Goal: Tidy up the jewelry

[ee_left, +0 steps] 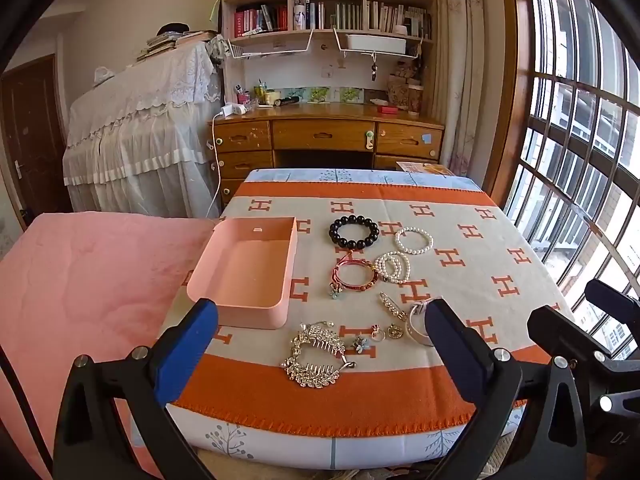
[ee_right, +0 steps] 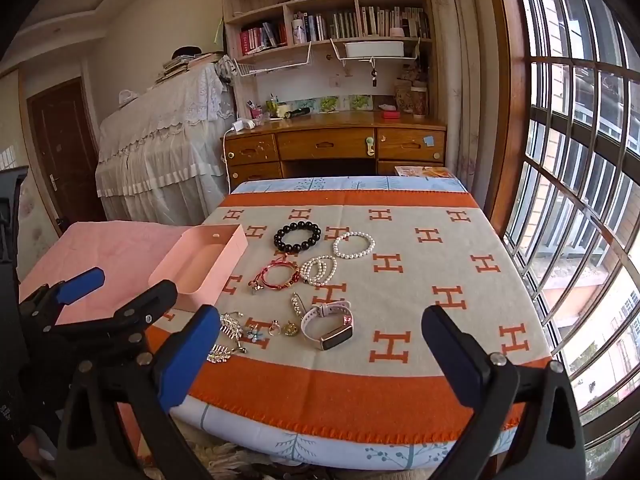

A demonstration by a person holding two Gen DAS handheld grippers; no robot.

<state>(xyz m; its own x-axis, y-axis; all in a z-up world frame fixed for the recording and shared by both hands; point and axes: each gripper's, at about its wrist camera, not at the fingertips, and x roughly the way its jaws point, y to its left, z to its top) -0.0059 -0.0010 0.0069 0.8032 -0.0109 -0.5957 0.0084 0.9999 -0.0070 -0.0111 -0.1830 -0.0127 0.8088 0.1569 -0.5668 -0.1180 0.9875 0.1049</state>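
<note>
An empty pink box [ee_left: 244, 276] [ee_right: 200, 264] sits at the table's left edge. To its right lie a black bead bracelet [ee_left: 354, 232] [ee_right: 297, 235], a single pearl bracelet [ee_left: 414, 240] [ee_right: 353, 245], a layered pearl bracelet [ee_left: 393, 267] [ee_right: 319, 270], a red cord bracelet [ee_left: 354, 276] [ee_right: 276, 276], a rhinestone hair clip [ee_left: 392, 307], a silver crystal hair comb [ee_left: 316, 354] [ee_right: 226, 338], small charms and a ring [ee_left: 378, 334], and a pink smartwatch [ee_right: 328, 326]. My left gripper [ee_left: 320, 354] is open above the comb. My right gripper [ee_right: 320, 356] is open near the front edge.
The table wears an orange and beige H-pattern cloth [ee_left: 480, 264]. A pink bedspread [ee_left: 80, 280] lies to the left. A wooden desk [ee_left: 328, 136] and bookshelf stand behind. A barred window [ee_left: 580, 160] is on the right.
</note>
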